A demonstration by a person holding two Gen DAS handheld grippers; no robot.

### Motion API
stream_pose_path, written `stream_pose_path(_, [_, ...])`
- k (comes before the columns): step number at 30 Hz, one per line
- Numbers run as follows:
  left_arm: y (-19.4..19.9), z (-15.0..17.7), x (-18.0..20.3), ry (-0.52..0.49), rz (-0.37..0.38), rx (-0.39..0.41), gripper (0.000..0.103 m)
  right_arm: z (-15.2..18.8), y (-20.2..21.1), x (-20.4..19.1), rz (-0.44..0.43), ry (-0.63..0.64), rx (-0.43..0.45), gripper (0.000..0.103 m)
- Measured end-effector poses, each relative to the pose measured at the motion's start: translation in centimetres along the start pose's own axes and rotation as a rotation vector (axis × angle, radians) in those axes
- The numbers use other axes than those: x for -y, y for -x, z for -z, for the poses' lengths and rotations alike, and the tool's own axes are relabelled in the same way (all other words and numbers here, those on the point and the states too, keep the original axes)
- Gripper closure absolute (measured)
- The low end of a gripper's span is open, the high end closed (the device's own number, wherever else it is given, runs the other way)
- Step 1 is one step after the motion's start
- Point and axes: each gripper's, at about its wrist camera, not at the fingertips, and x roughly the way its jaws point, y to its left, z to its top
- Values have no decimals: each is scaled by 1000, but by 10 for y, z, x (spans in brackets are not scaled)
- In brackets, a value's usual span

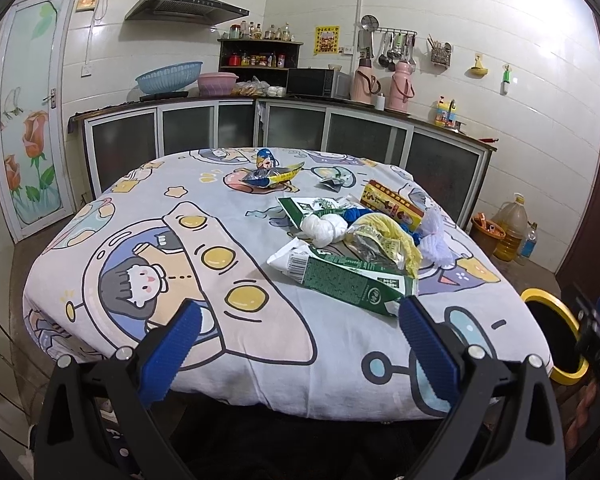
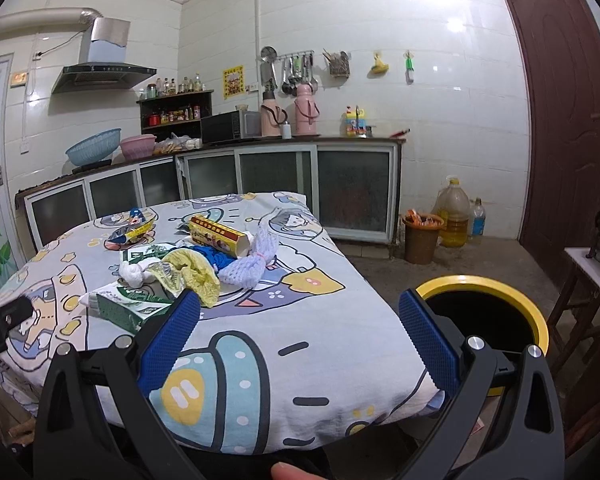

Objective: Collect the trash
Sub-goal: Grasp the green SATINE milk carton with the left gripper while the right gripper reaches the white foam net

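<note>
Lying ahead of both claws, the trash sits in a loose heap on the cloth-covered tabletop point(image 1: 100, 280): a green carton point(image 1: 352, 284) nearest, just beyond the right finger of the left claw point(image 1: 300, 320), with a white knotted bag point(image 1: 324, 230), a crumpled yellow bag point(image 1: 384, 236), a blue bag point(image 1: 358, 214), a yellow-and-red box point(image 1: 392, 204) and a white foam net point(image 1: 436, 236) piled behind it, and snack wrappers point(image 1: 272, 174) well apart at the far side. The left claw is spread wide and holds nothing; the right claw point(image 2: 300, 320) is likewise spread and empty, with the carton point(image 2: 128, 310) just past its left finger and the yellow-rimmed bin point(image 2: 480, 282) close beside its right finger, off the tabletop's edge. Judging by this, collection looks barely begun: every visible piece is on the cloth and neither claw carries anything, so the whole pile remains to be moved. The bin's inside shows only black, so whether anything lies in it cannot be told. Items under the heap overlap and are hard to separate, the small dark wrapper point(image 1: 334, 182) at the back is too small to identify, and the print on the packaging is unreadable.
</note>
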Motion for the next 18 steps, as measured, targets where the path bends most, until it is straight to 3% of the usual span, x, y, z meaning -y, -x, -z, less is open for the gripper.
stream_pose_path(3, [-2, 3, -2, -1, 50, -1, 8, -13, -13, 14, -55, -24, -36, 7])
stream_pose_path(6, [-8, 6, -6, 14, 162, -22, 8, -23, -27, 19, -113, -20, -63, 7])
stream_pose_path(9, [-26, 12, -10, 41, 306, -100, 8, -29, -42, 19, -180, -10, -91, 7])
stream_pose_path(13, [-39, 18, -13, 75, 318, -133, 8, -32, -70, 14, -276, 15, -174, 7])
stream_pose_path(18, [-52, 20, -14, 64, 332, -170, 8, -28, -93, -1, -308, 159, -215, 7])
